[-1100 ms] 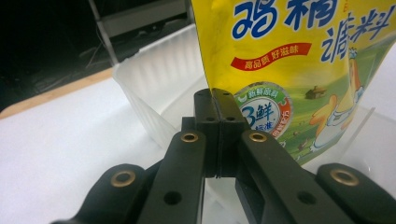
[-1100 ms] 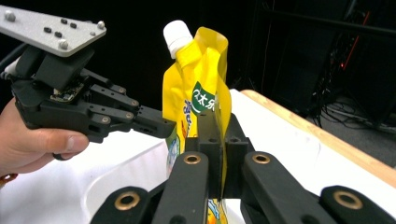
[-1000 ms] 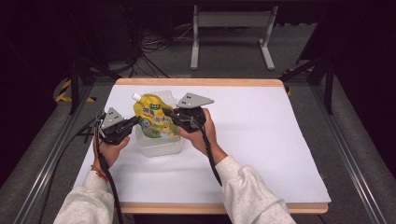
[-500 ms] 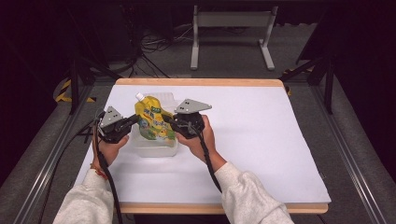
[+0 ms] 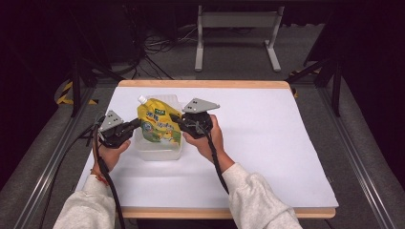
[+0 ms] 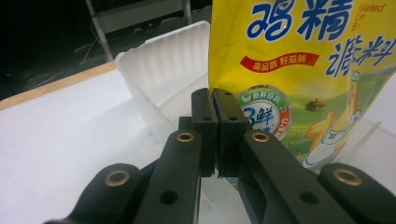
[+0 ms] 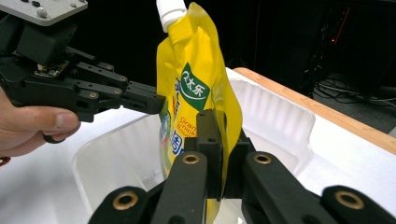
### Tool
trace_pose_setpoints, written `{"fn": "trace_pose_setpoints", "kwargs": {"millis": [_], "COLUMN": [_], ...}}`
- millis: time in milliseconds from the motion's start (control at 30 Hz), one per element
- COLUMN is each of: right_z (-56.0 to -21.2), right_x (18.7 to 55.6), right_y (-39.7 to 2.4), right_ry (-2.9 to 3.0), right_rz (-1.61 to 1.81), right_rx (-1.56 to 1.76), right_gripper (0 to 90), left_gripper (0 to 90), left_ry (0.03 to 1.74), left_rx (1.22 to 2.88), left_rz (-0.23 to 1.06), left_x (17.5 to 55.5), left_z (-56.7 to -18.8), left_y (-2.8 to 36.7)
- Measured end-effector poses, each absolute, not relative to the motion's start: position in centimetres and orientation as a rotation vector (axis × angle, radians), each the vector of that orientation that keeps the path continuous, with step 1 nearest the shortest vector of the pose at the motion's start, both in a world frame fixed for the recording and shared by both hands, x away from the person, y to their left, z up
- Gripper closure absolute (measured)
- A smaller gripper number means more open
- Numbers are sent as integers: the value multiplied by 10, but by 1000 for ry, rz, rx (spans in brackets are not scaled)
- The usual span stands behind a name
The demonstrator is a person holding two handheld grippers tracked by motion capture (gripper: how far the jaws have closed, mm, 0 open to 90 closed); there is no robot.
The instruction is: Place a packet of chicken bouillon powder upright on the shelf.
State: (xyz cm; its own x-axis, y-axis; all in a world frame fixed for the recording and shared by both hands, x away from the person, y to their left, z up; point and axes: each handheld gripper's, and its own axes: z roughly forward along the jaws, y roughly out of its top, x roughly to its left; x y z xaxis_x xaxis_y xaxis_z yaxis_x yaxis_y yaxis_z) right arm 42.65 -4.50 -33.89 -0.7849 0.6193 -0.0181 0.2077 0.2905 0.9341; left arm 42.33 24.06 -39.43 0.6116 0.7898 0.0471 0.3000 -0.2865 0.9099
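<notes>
A yellow spouted pouch (image 5: 157, 125) with a white cap (image 7: 170, 11) stands upright in a clear plastic container (image 5: 160, 151) on the white table top. My left gripper (image 5: 136, 123) is shut on the pouch's left edge. In the left gripper view the jaws (image 6: 215, 135) close together on that edge, with the printed pouch (image 6: 303, 70) rising to the right. My right gripper (image 5: 174, 118) is shut on the pouch's opposite edge. The right gripper view has its jaws (image 7: 218, 149) pinching the pouch (image 7: 196, 70), and the left gripper (image 7: 156, 103) touches it from the other side.
The container's ribbed walls (image 6: 163, 60) (image 7: 275, 116) surround the pouch's base. White paper (image 5: 267, 143) covers the table, which has a wooden rim (image 5: 205, 84) at the far edge. A metal stand (image 5: 236, 33) and cables lie on the floor beyond.
The pouch, held between both grippers, has shifted slightly toward the near side and sits lower over the container. Both hands have moved little.
</notes>
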Motion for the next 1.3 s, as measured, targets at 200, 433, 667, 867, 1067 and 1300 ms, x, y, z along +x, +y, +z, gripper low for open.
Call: {"fn": "trace_pose_setpoints", "kwargs": {"millis": [200, 433, 667, 867, 1067, 1300], "right_z": [-339, -339, -334, -332, -329, -324], "right_x": [426, 427, 425, 422, 419, 410], "right_y": [-46, -47, -50, -55, -61, -71], "right_ry": [2188, 2191, 2179, 2174, 2166, 2152], "right_rz": [1497, 1478, 1454, 1438, 1421, 1402], "right_rx": [735, 723, 717, 705, 700, 668], "right_gripper": [883, 848, 783, 776, 776, 776], "left_gripper": [864, 838, 752, 721, 697, 646], "left_ry": [881, 880, 867, 846, 826, 805], "left_rx": [1866, 1868, 1867, 1870, 1869, 1861], "left_rz": [639, 646, 671, 686, 694, 714], "left_x": [422, 419, 414, 406, 398, 387], "left_z": [-395, -395, -391, -386, -382, -377], "left_y": [241, 240, 235, 232, 228, 220]}}
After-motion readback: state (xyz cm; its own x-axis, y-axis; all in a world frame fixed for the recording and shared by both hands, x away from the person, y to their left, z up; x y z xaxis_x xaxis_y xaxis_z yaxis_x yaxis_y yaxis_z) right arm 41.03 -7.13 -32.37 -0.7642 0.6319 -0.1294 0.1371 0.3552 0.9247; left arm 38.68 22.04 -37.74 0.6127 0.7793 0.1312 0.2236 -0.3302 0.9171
